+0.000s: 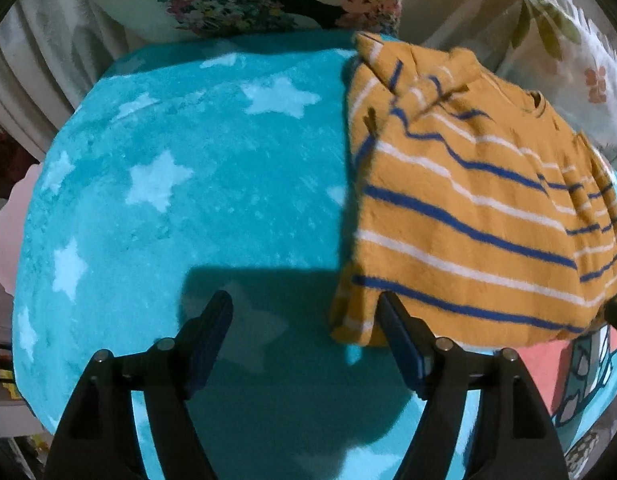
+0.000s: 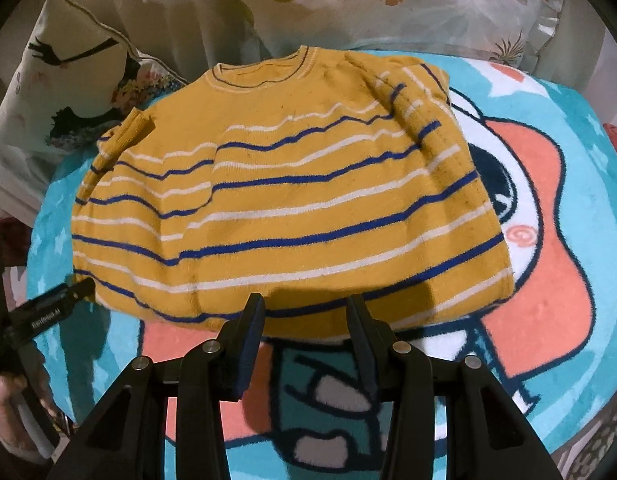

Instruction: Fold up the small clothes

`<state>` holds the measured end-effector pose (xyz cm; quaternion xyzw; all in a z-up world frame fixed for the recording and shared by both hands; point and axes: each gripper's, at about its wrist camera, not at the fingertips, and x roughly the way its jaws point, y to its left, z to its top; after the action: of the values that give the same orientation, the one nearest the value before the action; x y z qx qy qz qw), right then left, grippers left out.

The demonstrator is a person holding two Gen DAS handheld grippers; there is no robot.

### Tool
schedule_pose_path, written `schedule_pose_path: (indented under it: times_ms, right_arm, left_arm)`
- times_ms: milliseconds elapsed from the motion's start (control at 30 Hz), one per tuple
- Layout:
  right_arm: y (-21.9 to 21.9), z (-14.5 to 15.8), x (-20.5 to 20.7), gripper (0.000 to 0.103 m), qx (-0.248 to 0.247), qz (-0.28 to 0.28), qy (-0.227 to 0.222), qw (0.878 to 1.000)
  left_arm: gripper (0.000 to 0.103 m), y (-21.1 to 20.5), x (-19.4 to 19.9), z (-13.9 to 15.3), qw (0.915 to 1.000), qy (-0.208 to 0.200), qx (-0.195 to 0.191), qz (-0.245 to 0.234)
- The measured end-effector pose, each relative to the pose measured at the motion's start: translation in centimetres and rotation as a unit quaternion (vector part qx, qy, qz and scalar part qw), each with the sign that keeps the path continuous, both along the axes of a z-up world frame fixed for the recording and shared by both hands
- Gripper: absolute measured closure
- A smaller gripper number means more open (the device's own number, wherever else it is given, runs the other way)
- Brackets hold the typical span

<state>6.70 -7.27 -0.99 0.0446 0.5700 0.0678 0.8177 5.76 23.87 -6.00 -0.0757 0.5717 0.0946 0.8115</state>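
A small yellow sweater (image 2: pixel 292 200) with blue and white stripes lies flat on a turquoise blanket (image 2: pixel 588 184), both sleeves folded in over the body. It also shows in the left wrist view (image 1: pixel 468 216), at the right. My left gripper (image 1: pixel 304 304) is open and empty, at the sweater's lower left corner; its right finger (image 1: pixel 392 316) is at the hem edge. Its tip also shows in the right wrist view (image 2: pixel 74 292). My right gripper (image 2: pixel 306 308) is open and empty, just in front of the middle of the hem.
The blanket (image 1: pixel 188 184) has white stars on the left and a cartoon print (image 2: pixel 528 248) on the right. Floral pillows (image 2: pixel 388 4) and a printed cushion (image 2: pixel 68 80) lie behind the sweater. A curtain (image 1: pixel 40 52) hangs at the far left.
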Motion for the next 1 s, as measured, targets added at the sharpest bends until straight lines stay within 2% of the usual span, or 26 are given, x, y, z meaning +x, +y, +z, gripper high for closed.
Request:
schedule_pose_path:
  times_ms: [100, 200, 433, 533, 633, 733, 867, 1000]
  right_arm:
    - [0.3, 0.3, 0.2, 0.057, -0.002, -0.001, -0.002, 1.000]
    - [1.7, 1.2, 1.0, 0.057, 0.001, 0.018, -0.012, 1.000]
    - [9.7, 2.7, 5.5, 0.057, 0.038, 0.085, -0.030, 0.995]
    - [14.5, 2.0, 7.3, 0.057, 0.022, 0.126, -0.038, 0.991]
    - [18.7, 0.7, 9.7, 0.070, -0.004, 0.153, -0.035, 0.988]
    - [22.1, -0.9, 11.8, 0.071, -0.038, 0.174, -0.036, 0.983]
    - [25.1, -2.5, 14.3, 0.071, -0.073, 0.189, -0.031, 0.979]
    - [26.4, -3.0, 16.6, 0.071, -0.082, 0.189, -0.016, 0.978]
  left_arm:
    - [0.029, 1.0, 0.2, -0.3, 0.9996, 0.002, -0.026, 0.012]
    - [0.028, 1.3, 0.5, -0.6, 0.9995, 0.004, -0.029, 0.008]
    - [0.028, 1.1, -0.3, -0.7, 0.9995, -0.001, -0.028, -0.013]
    - [0.028, 0.9, -1.2, -0.5, 0.9993, 0.001, -0.035, -0.016]
    - [0.028, 1.1, -1.9, -0.4, 0.9989, 0.004, -0.045, -0.011]
    - [0.028, 1.5, -2.5, -0.3, 0.9988, 0.005, -0.048, -0.010]
    - [0.028, 1.5, -3.7, 0.4, 0.9995, 0.001, -0.029, -0.014]
    - [0.028, 1.8, -4.5, 1.0, 0.9996, -0.004, -0.026, -0.009]
